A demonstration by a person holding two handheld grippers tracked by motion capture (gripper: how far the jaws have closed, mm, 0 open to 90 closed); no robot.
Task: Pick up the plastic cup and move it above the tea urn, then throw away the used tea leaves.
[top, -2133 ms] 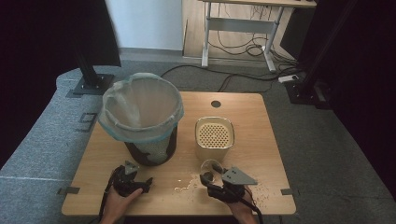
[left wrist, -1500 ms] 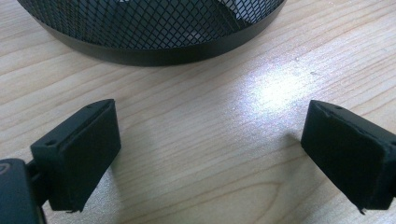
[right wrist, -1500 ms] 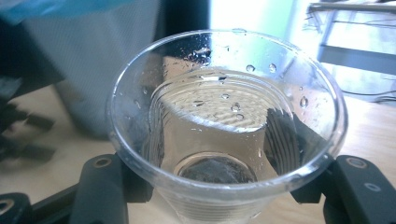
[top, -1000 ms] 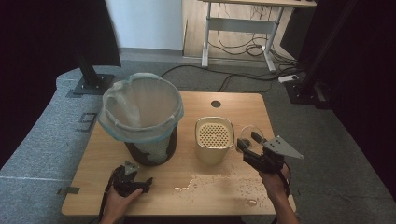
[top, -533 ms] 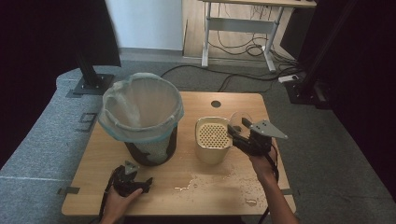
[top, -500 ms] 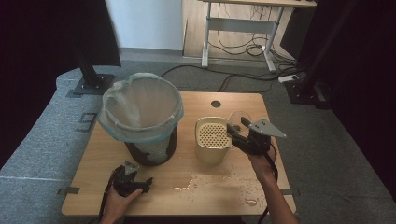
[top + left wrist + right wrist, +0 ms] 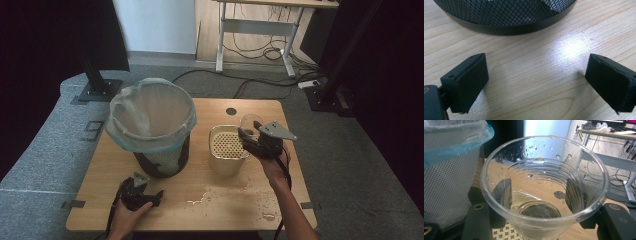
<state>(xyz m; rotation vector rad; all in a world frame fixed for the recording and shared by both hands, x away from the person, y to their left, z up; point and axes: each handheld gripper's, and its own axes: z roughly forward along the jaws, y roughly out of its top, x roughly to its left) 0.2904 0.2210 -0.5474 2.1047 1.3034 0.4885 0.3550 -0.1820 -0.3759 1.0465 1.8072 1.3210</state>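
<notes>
In right gripper view, cup (image 7: pixel 544 195) holds liquid dregs.

Dim dark surroundings; glare patch on table (image 7: pixel 571 46); frames sharp.

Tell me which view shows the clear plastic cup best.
The right gripper view: the clear plastic cup is seen close up between the right claw's jaws, droplets on its wall, a little liquid at the bottom. The high view shows it only as a small glassy shape beside the cream perforated container.
</notes>
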